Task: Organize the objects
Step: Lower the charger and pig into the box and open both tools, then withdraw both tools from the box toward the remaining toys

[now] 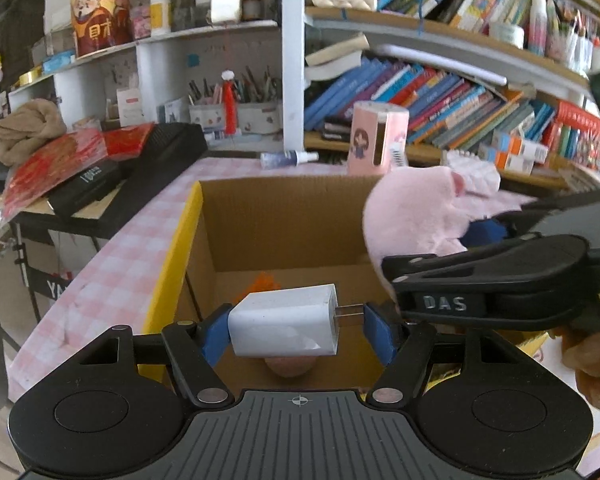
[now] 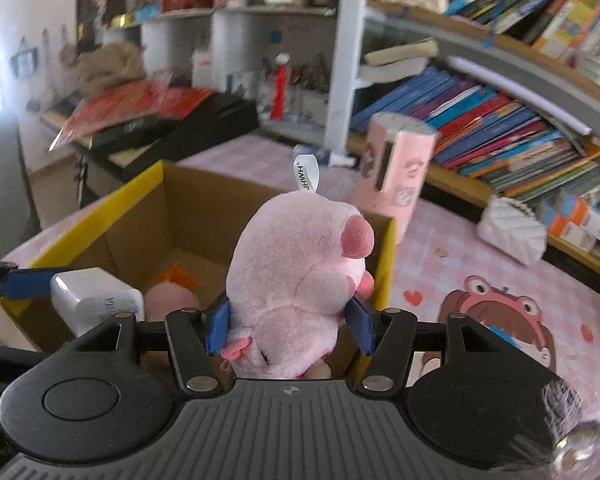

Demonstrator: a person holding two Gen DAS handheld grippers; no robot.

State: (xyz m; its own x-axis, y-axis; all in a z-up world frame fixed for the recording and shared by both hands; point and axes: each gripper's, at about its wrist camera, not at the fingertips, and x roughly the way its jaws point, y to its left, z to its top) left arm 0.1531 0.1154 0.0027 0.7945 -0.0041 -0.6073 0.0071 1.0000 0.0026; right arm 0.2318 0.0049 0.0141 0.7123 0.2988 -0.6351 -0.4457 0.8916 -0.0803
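My left gripper (image 1: pixel 298 330) is shut on a white USB charger (image 1: pixel 284 324), held above the open cardboard box (image 1: pixel 284 216) with yellow edges. The charger also shows in the right wrist view (image 2: pixel 96 300). My right gripper (image 2: pixel 288 328) is shut on a pink plush pig (image 2: pixel 300 280), held over the box's right side; the pig also shows in the left wrist view (image 1: pixel 412 216). Inside the box lies a pink toy with an orange tuft (image 2: pixel 172 288).
The box stands on a table with a pink checked cloth (image 2: pixel 452 232). A pink cylindrical container (image 2: pixel 396 168) and a white quilted pouch (image 2: pixel 512 232) lie behind it. Bookshelves (image 2: pixel 500 128) line the back. A black case with red papers (image 1: pixel 100 176) sits left.
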